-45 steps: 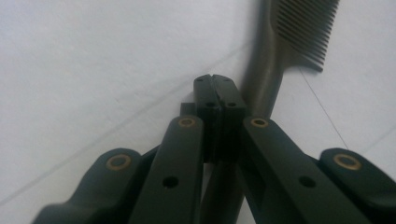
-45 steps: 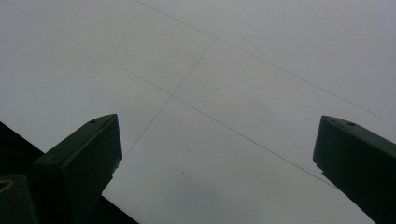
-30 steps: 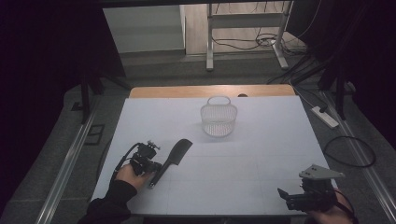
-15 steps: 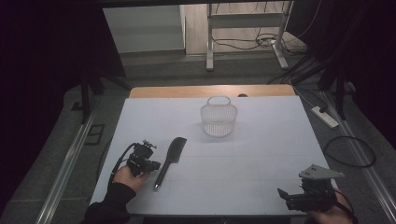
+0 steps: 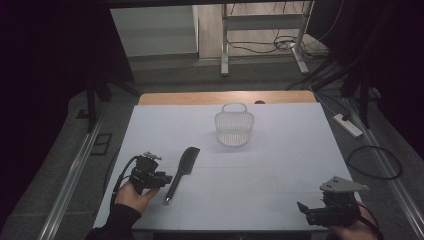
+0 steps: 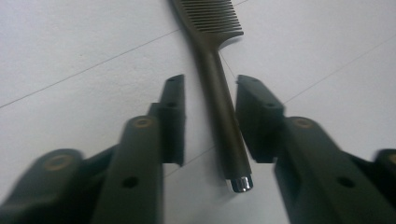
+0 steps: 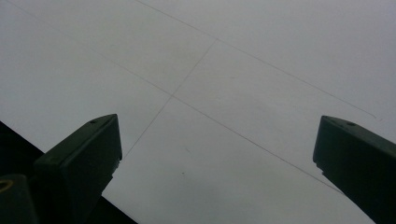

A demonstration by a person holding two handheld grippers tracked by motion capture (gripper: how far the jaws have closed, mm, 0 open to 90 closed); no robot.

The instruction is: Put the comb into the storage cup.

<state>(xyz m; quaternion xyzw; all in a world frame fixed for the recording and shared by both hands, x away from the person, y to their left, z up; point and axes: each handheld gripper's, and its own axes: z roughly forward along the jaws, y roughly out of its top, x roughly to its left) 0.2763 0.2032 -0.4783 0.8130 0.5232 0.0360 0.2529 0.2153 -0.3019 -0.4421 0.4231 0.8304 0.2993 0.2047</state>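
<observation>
A dark comb lies flat on the white table, teeth toward the far side. In the left gripper view its handle runs between the jaws, with a gap on each side. My left gripper sits at the handle's near end; its jaws have just been opening and the pads do not press the comb. At the near right corner my right gripper stands wide open over bare table. A clear mesh basket stands upright at the middle back.
The white sheet covers the table, and a wooden strip shows at its far edge. A power strip and cables lie on the floor to the right. Metal rails run along both sides.
The left gripper's jaws have opened off the comb handle, and the hand has drawn slightly left and up. The comb lies still on the table. The right gripper has not moved.
</observation>
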